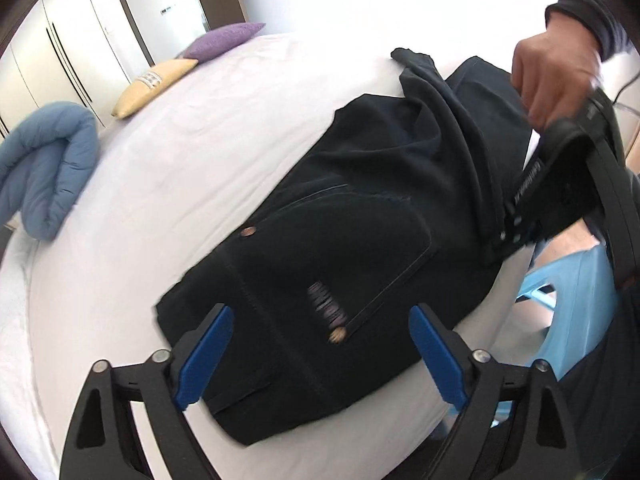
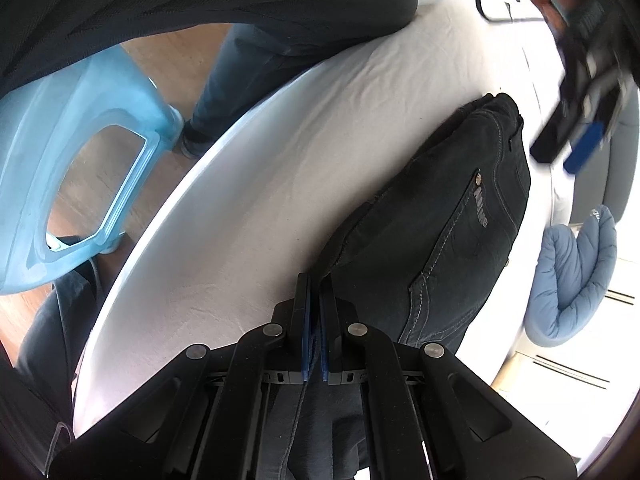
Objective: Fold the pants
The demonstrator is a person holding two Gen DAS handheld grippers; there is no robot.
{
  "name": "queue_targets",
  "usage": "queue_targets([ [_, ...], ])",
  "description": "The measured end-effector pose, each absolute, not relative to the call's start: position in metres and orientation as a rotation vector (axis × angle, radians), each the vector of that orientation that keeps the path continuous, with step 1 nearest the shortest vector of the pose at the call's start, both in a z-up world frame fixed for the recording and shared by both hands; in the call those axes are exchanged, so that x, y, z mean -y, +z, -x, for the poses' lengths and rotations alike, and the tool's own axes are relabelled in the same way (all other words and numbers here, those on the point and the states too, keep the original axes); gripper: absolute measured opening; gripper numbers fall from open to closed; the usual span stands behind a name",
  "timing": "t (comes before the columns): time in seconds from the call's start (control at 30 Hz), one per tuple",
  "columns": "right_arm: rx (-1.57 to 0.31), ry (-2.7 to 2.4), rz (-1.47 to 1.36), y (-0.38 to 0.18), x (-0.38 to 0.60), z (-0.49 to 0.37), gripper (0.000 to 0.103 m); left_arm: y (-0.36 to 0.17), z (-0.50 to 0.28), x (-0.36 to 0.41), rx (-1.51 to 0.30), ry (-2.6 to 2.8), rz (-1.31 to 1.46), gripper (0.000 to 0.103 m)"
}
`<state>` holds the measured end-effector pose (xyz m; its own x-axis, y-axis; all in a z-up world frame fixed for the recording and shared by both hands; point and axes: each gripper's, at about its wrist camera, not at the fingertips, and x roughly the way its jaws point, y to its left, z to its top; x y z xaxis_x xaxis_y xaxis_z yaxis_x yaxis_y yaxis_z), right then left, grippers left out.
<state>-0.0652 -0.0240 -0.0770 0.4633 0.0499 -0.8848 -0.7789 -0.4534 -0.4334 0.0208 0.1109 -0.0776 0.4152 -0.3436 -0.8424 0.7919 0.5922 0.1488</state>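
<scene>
Dark blue jeans (image 1: 344, 248) lie folded on the white bed (image 1: 168, 184), back pocket up. My left gripper (image 1: 320, 344) is open and empty, hovering just above the waist end of the jeans. My right gripper (image 1: 508, 236) is shut on a fold of the leg fabric and holds it lifted over the far part of the jeans. In the right wrist view the right gripper (image 2: 316, 280) pinches the jeans (image 2: 448, 232) between its blue pads, and the left gripper (image 2: 568, 152) shows blurred at upper right.
A rolled blue quilt (image 1: 44, 168), a yellow pillow (image 1: 152, 84) and a purple pillow (image 1: 224, 40) lie on the bed's far side. A light blue plastic stool (image 2: 72, 160) stands on the wood floor by the bed edge, next to the person's legs (image 2: 240, 72).
</scene>
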Motion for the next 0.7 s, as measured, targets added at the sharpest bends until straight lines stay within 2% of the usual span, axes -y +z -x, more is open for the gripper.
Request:
queue_targets([
  [0.07,-0.622,1.107,1.771,-0.077,0.024,0.065,0.003,-0.094,-0.029,-0.097,-0.907,-0.769,-0.589,0.07],
  [0.1,-0.625,1.102,1.762,-0.076,0.024,0.065,0.003,-0.106,-0.032,-0.092,-0.948,-0.764,-0.578,0.068],
  [0.17,-0.622,1.085,1.745,-0.077,0.025,0.066,0.003,-0.146,-0.04,-0.081,-1.062,-0.737,-0.607,0.069],
  [0.23,-0.619,1.057,1.73,-0.08,0.026,0.067,0.003,-0.155,-0.037,-0.082,-1.021,-0.726,-0.59,0.072],
  [0.4,-0.602,0.97,1.645,-0.08,0.027,0.069,0.007,-0.147,-0.039,-0.083,-1.055,-0.685,-0.55,0.072],
  [0.47,-0.614,0.92,1.573,-0.074,0.029,0.068,0.01,-0.126,-0.04,-0.083,-1.016,-0.64,-0.512,0.071],
  [0.53,-0.632,0.855,1.51,-0.068,0.033,0.066,0.021,-0.102,-0.041,-0.083,-0.969,-0.631,-0.431,0.071],
  [0.57,-0.637,0.824,1.482,-0.066,0.034,0.065,0.042,-0.094,-0.041,-0.079,-0.955,-0.632,-0.414,0.071],
  [0.6,-0.637,0.793,1.451,-0.063,0.036,0.064,0.075,-0.092,-0.04,-0.07,-0.95,-0.631,-0.427,0.071],
  [0.63,-0.627,0.77,1.422,-0.06,0.039,0.065,0.084,-0.097,-0.038,-0.06,-0.96,-0.644,-0.451,0.071],
  [0.7,-0.628,0.736,1.365,-0.052,0.044,0.07,0.086,-0.12,-0.035,-0.039,-1.023,-0.669,-0.502,0.071],
])
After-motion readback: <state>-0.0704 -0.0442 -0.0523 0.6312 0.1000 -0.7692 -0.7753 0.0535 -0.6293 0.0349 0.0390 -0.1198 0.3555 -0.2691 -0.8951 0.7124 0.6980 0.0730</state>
